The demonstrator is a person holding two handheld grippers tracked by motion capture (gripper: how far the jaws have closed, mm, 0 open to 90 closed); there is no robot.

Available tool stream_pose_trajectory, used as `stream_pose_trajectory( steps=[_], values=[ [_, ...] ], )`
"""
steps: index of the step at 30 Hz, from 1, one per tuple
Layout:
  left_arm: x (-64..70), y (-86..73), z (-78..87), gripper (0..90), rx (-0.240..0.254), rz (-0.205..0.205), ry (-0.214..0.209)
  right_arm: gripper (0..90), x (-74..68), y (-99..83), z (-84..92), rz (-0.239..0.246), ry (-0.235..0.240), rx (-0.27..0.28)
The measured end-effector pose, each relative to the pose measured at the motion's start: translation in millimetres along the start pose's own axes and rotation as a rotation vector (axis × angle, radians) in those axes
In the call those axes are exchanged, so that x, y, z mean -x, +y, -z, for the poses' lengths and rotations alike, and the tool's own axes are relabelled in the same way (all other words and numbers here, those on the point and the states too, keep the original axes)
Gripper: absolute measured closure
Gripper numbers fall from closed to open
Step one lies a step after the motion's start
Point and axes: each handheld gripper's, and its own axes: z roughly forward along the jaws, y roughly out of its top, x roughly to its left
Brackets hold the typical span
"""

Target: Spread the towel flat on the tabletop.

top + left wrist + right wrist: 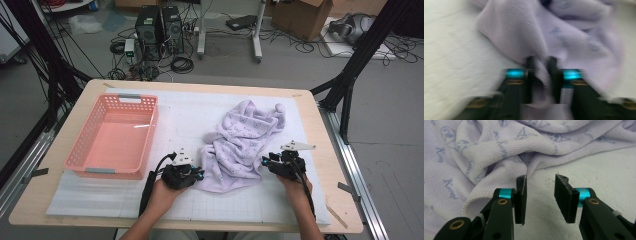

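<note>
The left tongs (pixel 198 175), seen from the high view, sit at the near-left hem of the lilac printed towel (pixel 243 142), and the right tongs (pixel 266 161) at its three o'clock edge. The towel lies crumpled mid-counter on a white gridded mat (pixel 115 195), with an empty pink basket (pixel 82 150) at nine o'clock. Cables and computer towers clutter the floor beyond.

In the left gripper view, those tongs are pinched shut on a fold of towel (pixel 541 75).

In the right gripper view, the tongs (pixel 540 191) stand partly open and empty; the hem (pixel 479 197) lies at ten o'clock. I'd ease them onto that edge before lifting.
</note>
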Motion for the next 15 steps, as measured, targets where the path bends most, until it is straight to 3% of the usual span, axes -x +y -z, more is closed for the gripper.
stream_pose_trajectory(
  steps=[1, 4, 10, 12, 15],
  values=[
    [3.1, 0.5, 1.1, 83.1, 0.005, -0.021, 0.021, 61.5, -1.4, 0.5, -1.8, -0.001, 0.001, -0.003],
    [2.8, -0.1, 4.1, 83.2, 0.024, -0.012, 0.027, 61.7, -4.2, 1.9, -6.2, -0.012, 0.008, -0.008],
    [-3.3, -3.2, 7.1, 82.6, 0.033, 0.024, 0.021, 57.0, -20.7, 8.3, -21.0, 0.0, 0.112, -0.027],
    [-3.0, -3.1, 6.4, 82.5, 0.033, 0.026, 0.019, 57.4, -24.0, 9.0, -22.5, 0.011, 0.113, -0.035],
    [-2.6, -3.2, 5.2, 82.1, 0.026, 0.021, 0.018, 66.9, -34.6, 11.2, -24.3, 0.056, 0.055, -0.066]
  ],
)
